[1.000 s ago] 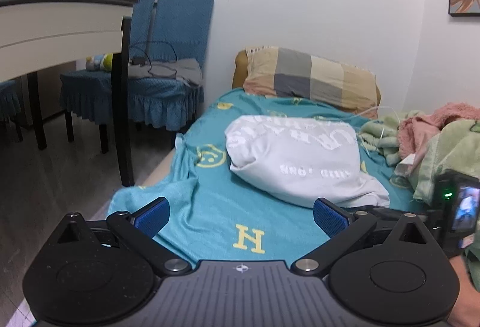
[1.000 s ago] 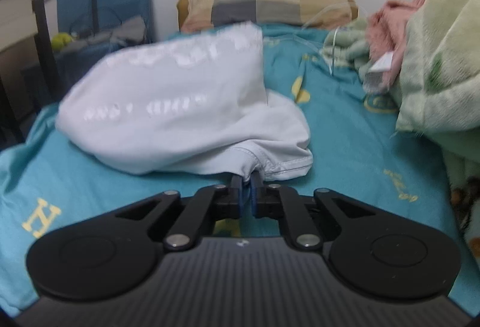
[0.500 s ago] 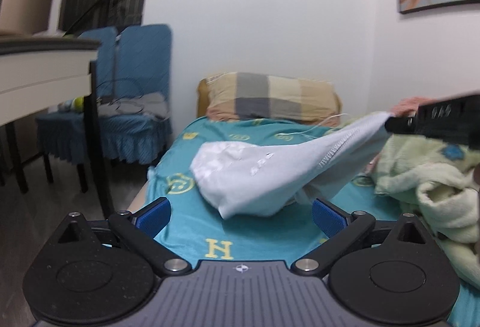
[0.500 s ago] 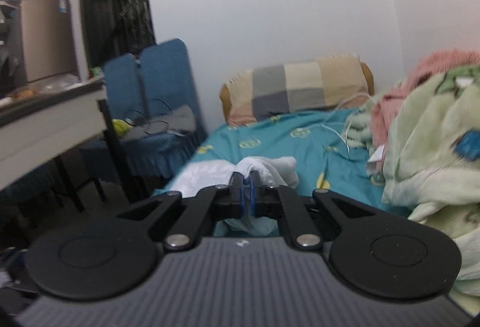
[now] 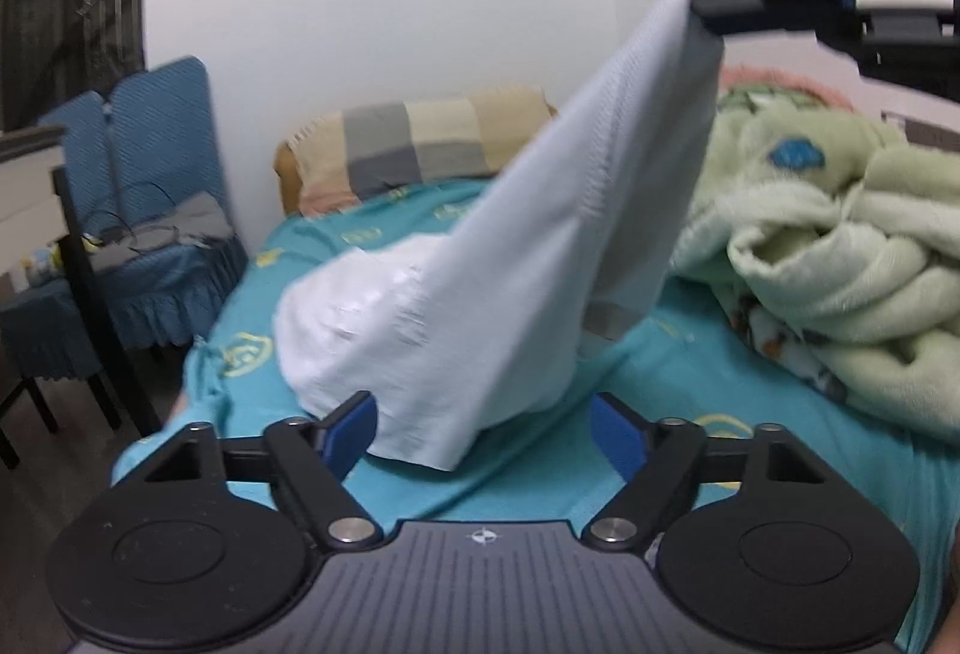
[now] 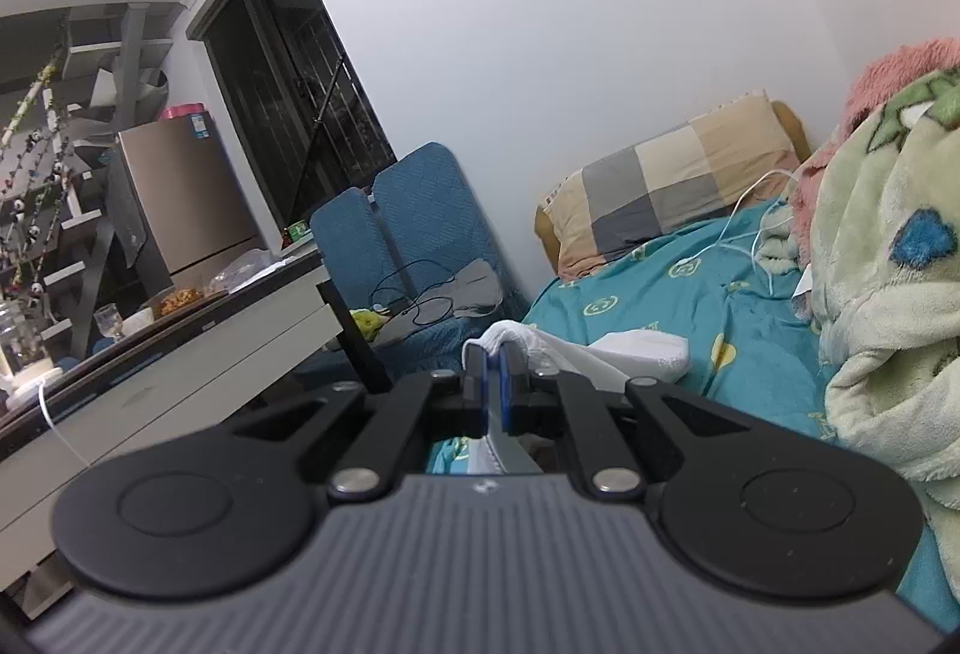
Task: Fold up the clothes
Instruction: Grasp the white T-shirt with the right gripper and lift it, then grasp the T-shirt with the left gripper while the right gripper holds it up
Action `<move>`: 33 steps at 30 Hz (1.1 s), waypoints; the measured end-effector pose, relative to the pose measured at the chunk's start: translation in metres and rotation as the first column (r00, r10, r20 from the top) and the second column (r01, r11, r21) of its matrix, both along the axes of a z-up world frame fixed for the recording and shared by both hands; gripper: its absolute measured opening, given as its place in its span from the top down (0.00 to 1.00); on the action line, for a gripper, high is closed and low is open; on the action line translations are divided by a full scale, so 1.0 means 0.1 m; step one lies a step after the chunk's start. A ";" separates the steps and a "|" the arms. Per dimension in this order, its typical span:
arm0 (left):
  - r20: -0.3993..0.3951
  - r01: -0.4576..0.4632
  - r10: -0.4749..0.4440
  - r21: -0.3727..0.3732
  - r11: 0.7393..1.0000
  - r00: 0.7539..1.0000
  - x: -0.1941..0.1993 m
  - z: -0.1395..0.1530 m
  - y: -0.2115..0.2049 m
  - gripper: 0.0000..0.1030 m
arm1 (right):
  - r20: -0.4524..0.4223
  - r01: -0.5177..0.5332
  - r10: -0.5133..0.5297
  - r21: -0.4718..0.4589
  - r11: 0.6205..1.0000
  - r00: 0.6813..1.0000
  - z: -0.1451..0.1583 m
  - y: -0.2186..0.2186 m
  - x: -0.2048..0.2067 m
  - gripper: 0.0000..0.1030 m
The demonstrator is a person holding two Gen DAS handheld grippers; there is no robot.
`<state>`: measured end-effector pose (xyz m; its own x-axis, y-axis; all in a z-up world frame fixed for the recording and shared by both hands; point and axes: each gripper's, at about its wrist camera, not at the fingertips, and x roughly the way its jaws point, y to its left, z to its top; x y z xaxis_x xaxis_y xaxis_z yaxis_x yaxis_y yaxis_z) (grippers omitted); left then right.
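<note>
Above the teal bed sheet (image 5: 690,384) my right claw (image 6: 491,389) is clamped tight on one corner of the white garment (image 5: 498,288), with a thin edge of cloth pinched between its blue pads (image 6: 507,384) and a small fold bunched over the tips. From the left wrist view that claw (image 5: 708,9) sits high at the upper right, and the garment runs from it in one long slanting sheet, its long axis going from the raised corner down and to the left until the bulk of the cloth lies bunched on the bed sheet, on the side of the sheet nearer the blue chairs (image 5: 150,174). Its lower hem hangs just in front of my left claw (image 5: 483,429), low over the near end of the bed sheet. My left claw is closing, its jaws standing fairly wide; the hem drops between them close to the left pad (image 5: 354,426), but I cannot tell if that pad touches it, and the right pad is clear of the cloth. At the far end of the bed sheet lies a checked pillow (image 5: 420,144), and a heap of green blanket (image 5: 840,258) is piled along its right side.
</note>
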<state>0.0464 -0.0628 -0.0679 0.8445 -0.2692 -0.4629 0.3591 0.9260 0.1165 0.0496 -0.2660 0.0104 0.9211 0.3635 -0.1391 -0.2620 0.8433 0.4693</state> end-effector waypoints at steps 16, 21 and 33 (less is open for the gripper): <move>-0.148 -0.068 0.056 -0.080 0.994 0.987 0.89 -0.52 0.01 0.85 | -0.203 0.018 0.015 0.159 0.987 0.979 -0.48 -0.46 0.51 0.93; -0.222 -0.143 0.077 -0.299 0.943 0.972 0.95 -0.15 0.54 0.91 | -0.292 0.050 -0.025 0.079 0.996 0.956 -0.59 -0.40 0.61 0.93; -0.314 -0.137 0.070 -0.199 0.970 0.947 0.93 0.18 1.14 0.90 | -0.235 -0.078 0.076 0.002 0.997 0.969 -0.57 -0.02 0.64 0.93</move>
